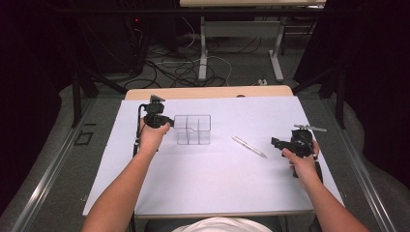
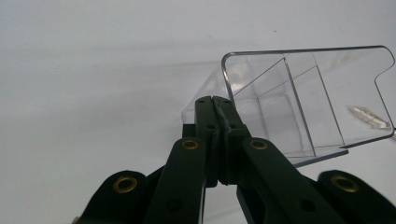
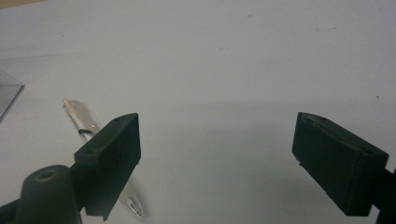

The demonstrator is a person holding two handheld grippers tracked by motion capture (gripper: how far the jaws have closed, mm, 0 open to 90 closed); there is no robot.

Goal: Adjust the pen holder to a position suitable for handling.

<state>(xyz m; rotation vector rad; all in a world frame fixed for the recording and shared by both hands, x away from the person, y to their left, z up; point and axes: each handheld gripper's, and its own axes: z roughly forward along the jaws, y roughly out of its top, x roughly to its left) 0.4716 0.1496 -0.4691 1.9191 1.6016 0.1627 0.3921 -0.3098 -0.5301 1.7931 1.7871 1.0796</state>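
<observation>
A clear plastic organizer (image 1: 192, 129) with inner dividers stands left of the middle of the white table (image 1: 217, 183). My left gripper (image 1: 171, 122) is at its left wall. In the left gripper view the gripper (image 2: 215, 100) has its jaws pressed together on the thin clear wall of the organizer (image 2: 303, 102). A clear pen (image 1: 249, 146) lies slantwise right of the middle. My right gripper (image 1: 275, 141) hovers just right of the pen, open. In the right gripper view the gripper (image 3: 217, 163) has nothing between its fingers, and the pen (image 3: 79, 121) runs behind the left finger.
The white sheet covers the tabletop, with a wooden edge (image 1: 208, 92) at the far side. Beyond it are a floor with cables (image 1: 183, 67) and another table's legs. Metal rails run along both sides.
</observation>
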